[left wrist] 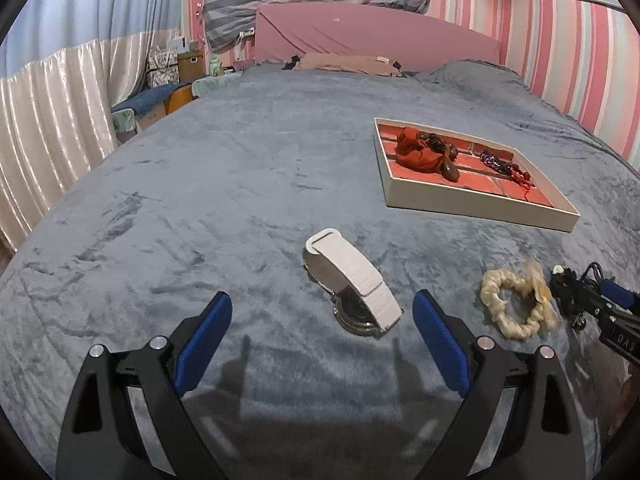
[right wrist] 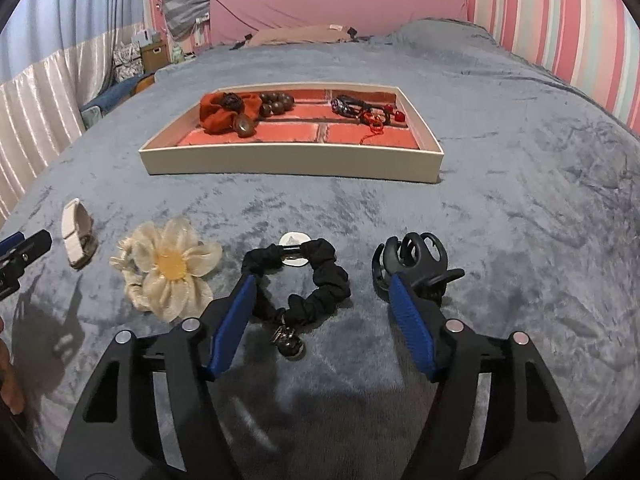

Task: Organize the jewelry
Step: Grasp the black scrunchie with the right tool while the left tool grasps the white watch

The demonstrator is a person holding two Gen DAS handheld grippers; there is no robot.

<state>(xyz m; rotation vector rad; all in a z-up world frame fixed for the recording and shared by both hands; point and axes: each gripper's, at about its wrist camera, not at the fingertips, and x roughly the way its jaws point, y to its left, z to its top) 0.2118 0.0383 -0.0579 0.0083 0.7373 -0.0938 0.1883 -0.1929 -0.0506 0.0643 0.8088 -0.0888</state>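
A white-strapped watch (left wrist: 352,284) lies on the grey bedspread just ahead of my open, empty left gripper (left wrist: 322,312); it also shows in the right wrist view (right wrist: 78,236). A cream flower scrunchie (right wrist: 170,268) (left wrist: 518,300) lies to its right. My right gripper (right wrist: 320,292) is open and empty, its fingers either side of a black scrunchie with charms (right wrist: 316,280). A black claw clip (right wrist: 416,260) lies by the right finger. The cream tray with a red brick lining (right wrist: 292,162) (left wrist: 480,204) holds an orange scrunchie (right wrist: 218,114), brown beads (right wrist: 276,104) and red and dark bracelets (right wrist: 368,112).
The bed's grey blanket (left wrist: 200,200) spreads all round. A pink headboard (left wrist: 372,36) and pillows are at the far end, a pink striped wall on the right, curtains and boxes on the left. A small white disc (right wrist: 294,240) lies behind the black scrunchie.
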